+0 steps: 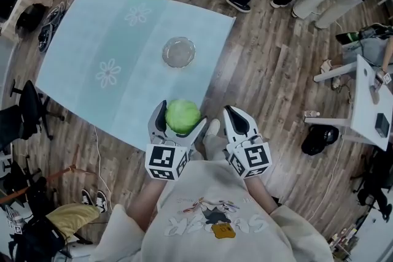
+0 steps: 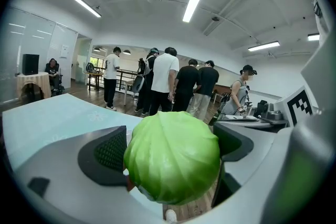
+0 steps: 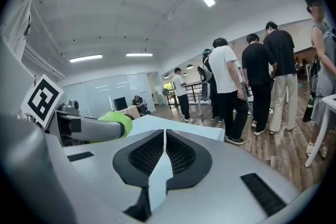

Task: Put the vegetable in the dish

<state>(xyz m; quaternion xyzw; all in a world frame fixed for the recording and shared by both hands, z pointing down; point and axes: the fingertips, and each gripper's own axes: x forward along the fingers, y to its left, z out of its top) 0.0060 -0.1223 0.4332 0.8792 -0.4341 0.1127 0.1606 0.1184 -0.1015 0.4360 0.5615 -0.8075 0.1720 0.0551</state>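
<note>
A round green cabbage (image 1: 182,116) is clamped between the jaws of my left gripper (image 1: 177,121), held above the near edge of the table. In the left gripper view the cabbage (image 2: 173,156) fills the space between the two dark pads. A clear glass dish (image 1: 178,52) sits empty on the pale blue table (image 1: 104,46), well beyond the cabbage. My right gripper (image 1: 234,121) hovers to the right of the left one, over the wooden floor, its jaws pressed together on nothing (image 3: 165,157). From the right gripper view the cabbage (image 3: 118,122) shows at left.
Several people stand on the wooden floor (image 1: 270,64) beyond the table's far right corner. Chairs and bags (image 1: 24,113) crowd the left side. A white desk (image 1: 368,101) stands at right. The person's shoe (image 1: 212,129) shows between the grippers.
</note>
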